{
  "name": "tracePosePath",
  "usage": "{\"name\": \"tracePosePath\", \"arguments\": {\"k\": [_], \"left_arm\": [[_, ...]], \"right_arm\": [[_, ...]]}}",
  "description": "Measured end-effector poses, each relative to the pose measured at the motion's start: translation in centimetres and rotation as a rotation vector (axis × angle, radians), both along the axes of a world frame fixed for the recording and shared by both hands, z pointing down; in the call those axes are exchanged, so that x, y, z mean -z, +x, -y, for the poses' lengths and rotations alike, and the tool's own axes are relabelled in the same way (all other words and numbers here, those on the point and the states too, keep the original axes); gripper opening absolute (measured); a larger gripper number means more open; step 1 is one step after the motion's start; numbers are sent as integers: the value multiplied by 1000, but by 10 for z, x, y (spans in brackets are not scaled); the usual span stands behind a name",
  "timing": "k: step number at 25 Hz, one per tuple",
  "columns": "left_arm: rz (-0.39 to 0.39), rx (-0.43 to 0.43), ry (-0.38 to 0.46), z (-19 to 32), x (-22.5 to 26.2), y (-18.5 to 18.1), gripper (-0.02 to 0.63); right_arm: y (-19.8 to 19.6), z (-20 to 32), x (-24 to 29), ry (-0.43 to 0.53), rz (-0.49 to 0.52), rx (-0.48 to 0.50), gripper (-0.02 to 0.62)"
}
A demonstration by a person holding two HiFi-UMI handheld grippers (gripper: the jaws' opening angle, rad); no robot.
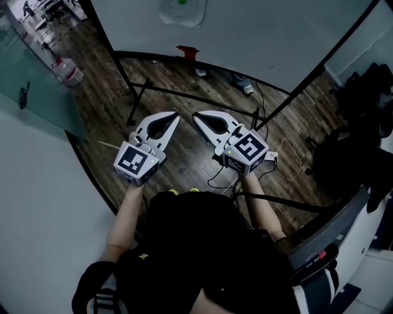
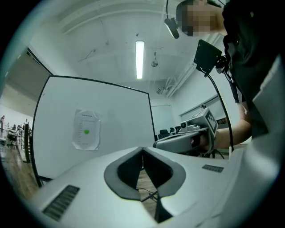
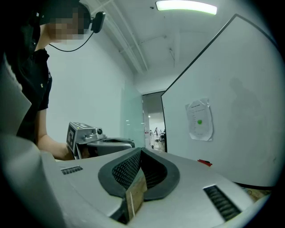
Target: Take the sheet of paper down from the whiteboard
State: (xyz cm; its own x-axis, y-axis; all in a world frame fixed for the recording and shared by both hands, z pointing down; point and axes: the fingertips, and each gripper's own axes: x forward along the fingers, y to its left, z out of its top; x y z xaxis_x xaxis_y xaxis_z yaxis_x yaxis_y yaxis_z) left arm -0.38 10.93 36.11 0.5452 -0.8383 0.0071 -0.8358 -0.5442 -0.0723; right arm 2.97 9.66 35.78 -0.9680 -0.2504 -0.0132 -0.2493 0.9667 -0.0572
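A white sheet of paper [image 1: 182,12] with a green dot hangs on the whiteboard [image 1: 264,37] ahead of me. It also shows as the sheet [image 2: 87,129] in the left gripper view and the sheet [image 3: 199,120] in the right gripper view. My left gripper [image 1: 176,116] and right gripper [image 1: 196,116] are held level, side by side, well short of the board. Both are shut with nothing between their jaws. The closed tips of the left gripper [image 2: 143,149] and of the right gripper [image 3: 141,151] point toward the board.
A red object [image 1: 188,51] lies on the board's tray below the paper. The board's black stand legs [image 1: 138,98] and cables [image 1: 227,178] cross the wooden floor. A water bottle [image 1: 67,72] stands by the glass wall at left. A black chair [image 1: 356,141] is at right.
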Motion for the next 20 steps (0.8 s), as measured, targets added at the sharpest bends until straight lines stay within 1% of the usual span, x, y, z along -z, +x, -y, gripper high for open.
{"name": "tracePosePath", "arguments": {"k": [6, 15, 20], "left_arm": [[-3, 13, -2, 1, 1, 6, 20], [3, 42, -12, 6, -4, 17, 20], [10, 60, -10, 14, -3, 13, 20]], "right_arm": [[7, 3, -1, 15, -32, 3, -3], [16, 9, -3, 10, -30, 18, -3], [11, 17, -1, 10, -25, 20, -3]]}}
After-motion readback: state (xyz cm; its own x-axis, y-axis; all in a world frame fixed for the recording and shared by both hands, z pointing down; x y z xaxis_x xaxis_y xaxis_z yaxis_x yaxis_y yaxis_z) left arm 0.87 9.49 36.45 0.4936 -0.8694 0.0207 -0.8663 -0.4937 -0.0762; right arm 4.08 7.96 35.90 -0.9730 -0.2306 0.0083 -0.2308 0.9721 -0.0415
